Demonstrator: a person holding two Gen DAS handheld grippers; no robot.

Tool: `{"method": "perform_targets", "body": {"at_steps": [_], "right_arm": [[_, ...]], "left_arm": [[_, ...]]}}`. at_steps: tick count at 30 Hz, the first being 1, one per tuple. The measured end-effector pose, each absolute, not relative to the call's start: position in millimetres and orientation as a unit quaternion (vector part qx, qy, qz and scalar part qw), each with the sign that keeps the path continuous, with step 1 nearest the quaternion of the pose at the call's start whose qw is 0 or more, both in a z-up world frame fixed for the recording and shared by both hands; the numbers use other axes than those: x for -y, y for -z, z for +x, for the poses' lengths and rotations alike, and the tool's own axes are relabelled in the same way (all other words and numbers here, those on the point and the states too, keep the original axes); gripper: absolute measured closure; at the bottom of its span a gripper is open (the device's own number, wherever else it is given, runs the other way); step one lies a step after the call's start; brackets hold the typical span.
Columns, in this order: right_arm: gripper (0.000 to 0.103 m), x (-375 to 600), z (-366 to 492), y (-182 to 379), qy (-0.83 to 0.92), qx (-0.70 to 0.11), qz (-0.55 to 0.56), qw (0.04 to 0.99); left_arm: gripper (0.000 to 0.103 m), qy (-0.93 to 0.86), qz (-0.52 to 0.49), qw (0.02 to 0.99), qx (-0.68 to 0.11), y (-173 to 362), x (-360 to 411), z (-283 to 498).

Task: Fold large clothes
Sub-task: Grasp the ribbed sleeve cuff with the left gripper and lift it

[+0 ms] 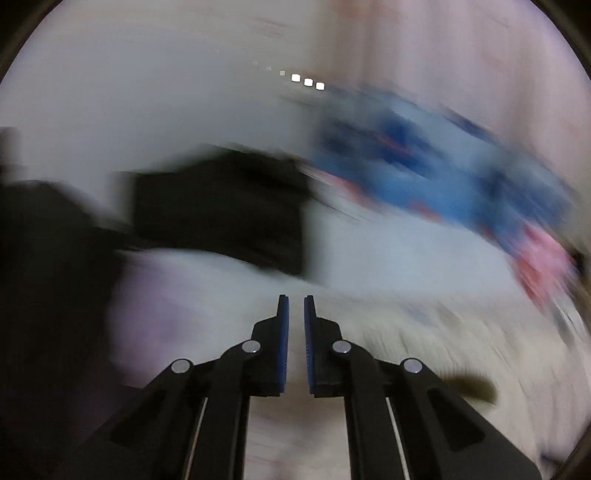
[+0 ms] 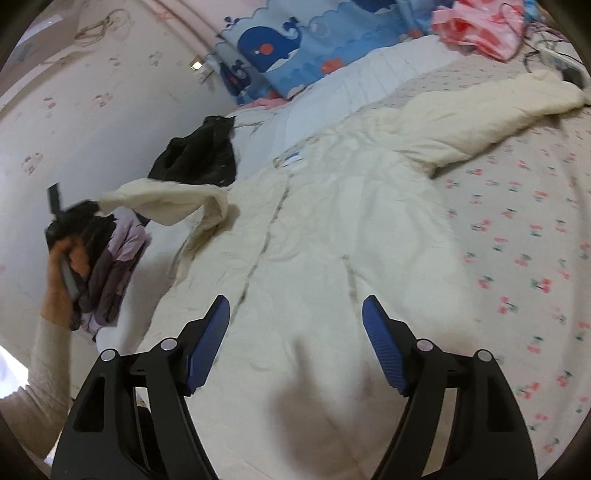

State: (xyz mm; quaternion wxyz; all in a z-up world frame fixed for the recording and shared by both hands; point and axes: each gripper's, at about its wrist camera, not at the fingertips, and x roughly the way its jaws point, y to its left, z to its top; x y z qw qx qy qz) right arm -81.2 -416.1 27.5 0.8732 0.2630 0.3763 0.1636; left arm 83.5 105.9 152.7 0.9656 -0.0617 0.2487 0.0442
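Note:
A large cream padded coat (image 2: 325, 229) lies spread face up on the bed, one sleeve (image 2: 480, 114) stretched to the far right. Its other sleeve (image 2: 166, 201) is raised off the bed at the left, its end close to the person's hand (image 2: 61, 258) that holds the left gripper; whether it is gripped I cannot tell. My right gripper (image 2: 295, 301) hovers open over the coat's lower part, nothing between its fingers. In the blurred left wrist view, my left gripper (image 1: 296, 299) is shut, with no cloth showing between the pads.
A black garment (image 2: 199, 155) lies beyond the raised sleeve. Purple clothes (image 2: 118, 258) are bunched by the person's hand at the bed's left edge. A blue whale pillow (image 2: 295, 44) and pink cloth (image 2: 476, 22) lie at the head. The cherry-print sheet (image 2: 517, 240) extends right.

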Motion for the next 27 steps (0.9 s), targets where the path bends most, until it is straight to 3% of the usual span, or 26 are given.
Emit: {"method": "perform_targets", "body": {"at_steps": [3,5,6,7,11,16,21,26,27], "right_arm": [[0.030,394,-72,-30,-0.183,-0.381,0.253,0.870],[0.028,376,-64,-31,-0.196,-0.386,0.244,0.868],[0.027,371,-61,-31,-0.198,-0.388,0.242,0.867],[0.027,363,-56,-30,-0.200,-0.393,0.239,0.865],[0.026,335,-47,-31,-0.204,-0.407,0.207,0.866],[0.026,320,-48,-21,-0.212,-0.411,0.225,0.858],[0.026,321,-47,-5,-0.209,-0.422,0.241,0.849],[0.026,329,-46,0,-0.209,-0.420,0.256,0.845],[0.026,330,-47,0,-0.210,-0.418,0.259,0.845]], "left_arm": [[0.093,-0.118,-0.067,0.951,-0.278,-188,-160,65],[0.060,-0.133,-0.062,0.958,-0.247,-205,-170,34],[0.029,-0.128,-0.064,0.963,-0.229,-208,-169,12],[0.015,-0.110,-0.071,0.967,-0.221,-206,-167,-1],[0.012,0.086,-0.137,0.935,-0.315,-131,-134,-22],[0.012,0.152,-0.283,0.823,-0.468,34,-105,13],[0.012,0.112,-0.480,0.739,-0.459,110,-135,43],[0.012,0.066,-0.585,0.688,-0.426,149,-142,74],[0.017,0.044,-0.595,0.686,-0.417,155,-147,83]]}}
